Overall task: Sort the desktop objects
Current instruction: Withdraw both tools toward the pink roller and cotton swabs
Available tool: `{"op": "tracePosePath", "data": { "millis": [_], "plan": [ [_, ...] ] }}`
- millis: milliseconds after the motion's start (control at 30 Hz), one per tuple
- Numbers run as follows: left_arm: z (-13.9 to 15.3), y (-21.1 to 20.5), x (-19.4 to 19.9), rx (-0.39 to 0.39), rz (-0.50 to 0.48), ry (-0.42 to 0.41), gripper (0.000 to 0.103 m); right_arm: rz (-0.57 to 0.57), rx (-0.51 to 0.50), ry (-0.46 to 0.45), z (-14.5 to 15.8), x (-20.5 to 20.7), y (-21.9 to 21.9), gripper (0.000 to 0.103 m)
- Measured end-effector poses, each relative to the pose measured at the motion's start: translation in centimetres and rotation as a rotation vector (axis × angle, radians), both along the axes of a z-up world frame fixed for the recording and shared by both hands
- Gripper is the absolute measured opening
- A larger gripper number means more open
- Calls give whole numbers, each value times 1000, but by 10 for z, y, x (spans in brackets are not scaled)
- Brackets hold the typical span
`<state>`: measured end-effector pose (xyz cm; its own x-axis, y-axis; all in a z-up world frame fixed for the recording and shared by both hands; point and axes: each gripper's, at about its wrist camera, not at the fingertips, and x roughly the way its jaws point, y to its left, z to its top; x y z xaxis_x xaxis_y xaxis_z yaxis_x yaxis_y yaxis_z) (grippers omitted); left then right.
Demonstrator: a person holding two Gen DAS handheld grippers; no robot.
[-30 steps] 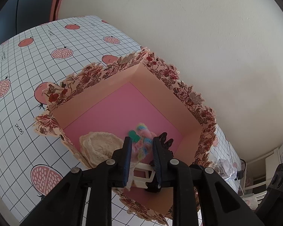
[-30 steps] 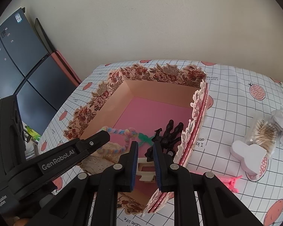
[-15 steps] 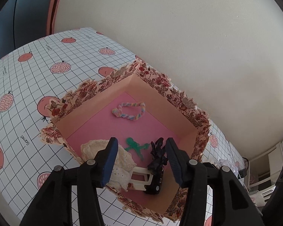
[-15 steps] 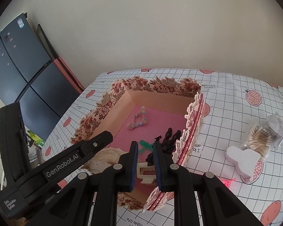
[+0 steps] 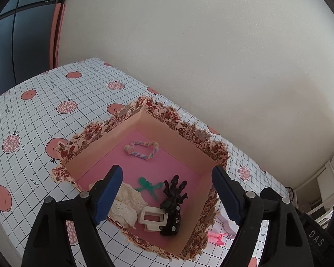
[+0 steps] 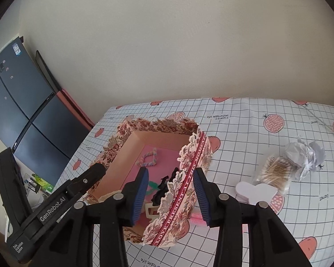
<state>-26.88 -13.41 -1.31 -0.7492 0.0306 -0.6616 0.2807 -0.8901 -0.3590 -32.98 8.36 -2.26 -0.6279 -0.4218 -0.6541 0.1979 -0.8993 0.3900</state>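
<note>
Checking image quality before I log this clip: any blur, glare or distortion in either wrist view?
Left wrist view: sharp and evenly lit; box contents clear; strong fisheye bend in the table grid, dark vignette at the corners. Right wrist view: equally sharp, no glare; the cotton swabs readable; the same curving and vignette, and the gripper throws no hard shadow.

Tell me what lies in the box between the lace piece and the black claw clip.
In the left wrist view, a green clip and a cream claw clip lie between the lace piece and black claw clip.

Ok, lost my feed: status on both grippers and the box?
Left gripper and right gripper opening, empty. Floral cardboard box holds pastel braided hair tie, black claw clip. Nothing blocking.
</note>
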Motion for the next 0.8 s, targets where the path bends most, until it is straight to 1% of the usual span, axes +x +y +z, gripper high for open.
{"op": "tracePosePath", "data": {
  "millis": [233, 500, 667, 800],
  "plan": [
    [8, 25, 0, -33, -52, 23, 83, -76, -18, 26, 11, 2, 50, 51],
    [20, 66, -1, -72, -145, 64, 83, -170, -22, 52, 24, 5, 110, 52],
    [24, 100, -1, -101, -212, 81, 83, -227, -25, 61, 24, 5, 144, 56],
    [20, 130, -4, -134, -275, 71, 83, -257, -31, 50, 16, 0, 165, 57]
  ]
}}
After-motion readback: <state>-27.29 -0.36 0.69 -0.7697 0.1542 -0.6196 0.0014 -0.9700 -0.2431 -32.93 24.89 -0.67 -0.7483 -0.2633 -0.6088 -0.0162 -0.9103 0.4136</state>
